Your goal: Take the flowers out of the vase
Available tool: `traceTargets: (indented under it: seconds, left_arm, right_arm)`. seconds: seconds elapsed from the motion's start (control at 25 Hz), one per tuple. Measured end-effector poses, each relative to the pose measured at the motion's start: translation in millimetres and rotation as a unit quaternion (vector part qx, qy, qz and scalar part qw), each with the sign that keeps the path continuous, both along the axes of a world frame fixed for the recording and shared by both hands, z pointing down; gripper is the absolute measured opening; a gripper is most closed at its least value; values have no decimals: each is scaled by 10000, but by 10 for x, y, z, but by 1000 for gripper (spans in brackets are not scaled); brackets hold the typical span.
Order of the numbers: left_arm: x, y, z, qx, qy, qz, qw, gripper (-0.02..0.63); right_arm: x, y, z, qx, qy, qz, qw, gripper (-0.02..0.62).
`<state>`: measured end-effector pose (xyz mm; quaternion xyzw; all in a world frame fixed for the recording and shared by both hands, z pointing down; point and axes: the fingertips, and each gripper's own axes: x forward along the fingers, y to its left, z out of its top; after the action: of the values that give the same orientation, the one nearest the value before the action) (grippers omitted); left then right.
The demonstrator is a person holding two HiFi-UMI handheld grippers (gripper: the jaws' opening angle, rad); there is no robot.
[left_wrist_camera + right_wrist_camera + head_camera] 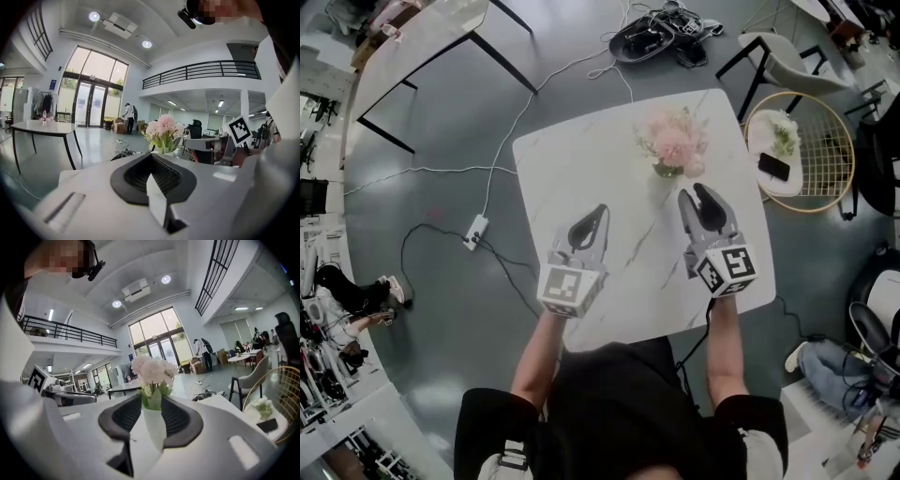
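Here we are over the white marble table (pixel 567 164), both tools out in front of the person, one in each hand. The pink flowers (pixel 677 141) sit in the vase (pixel 153 423) towards the far right part of the tabletop, blooms bunched over green leaves and hiding most of the vase from above.

Right gripper (pixel 695 193) first: it's lined up on the bouquet, pointing almost level. Its jaws stand a little apart, and its own view looks right through the gap at the pale vase, with the leaves and blooms rising above the black pads. From overhead the tips sit just short of the vase, close but not pressing on it. Nothing held on this side.

Left gripper (pixel 151 154) now: it hangs over the middle of the table, well to the left of the flowers. Its black pads bow outward but the tips meet at the front, so it's closed on nothing. In its view the bouquet stands beyond the tips, a touch to the right, with the other tool's marker cube further right.

Off the table, a white power strip (pixel 475 231) lies on the grey floor to the left, and a round wire side table (pixel 831 131) at the right carries a dark phone (pixel 773 167)
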<state>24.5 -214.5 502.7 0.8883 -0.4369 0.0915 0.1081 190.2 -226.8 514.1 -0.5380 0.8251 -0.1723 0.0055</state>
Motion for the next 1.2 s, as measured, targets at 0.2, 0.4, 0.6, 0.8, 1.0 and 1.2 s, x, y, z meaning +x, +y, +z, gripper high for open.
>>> traceTargets:
  seconds: [0.2,0.4,0.6,0.8,1.0,1.2]
  left_arm:
    - [-21,-51,62,-76,9,-85,9999,8]
    - [-55,-132,91,-88,-36,-139,9999,8]
    - [-118,-164,172,-232,-97,-235,9994,8]
    - [-164,-209,180,-246,-104,-323,9991,8]
    - [-170,-255,254,-321,-226,-351,9986,8]
    - [-232,-256,253,-364,-238,-407,9982,8]
  right_arm:
    - [-21,-193,64,-171,-192,-206,9995,222]
    - [-49,-352,146,-382,-398,-325,9979,308]
    - [-108,-468,219,-543,-495,-446,9963,374]
    - [-139,-563,250,-577,-472,-491,9960,383]
    - [-163,-649,278,-551,-545,-614,9951,383]
    - [-231,-661,253,-481,-536,-700,9949,383]
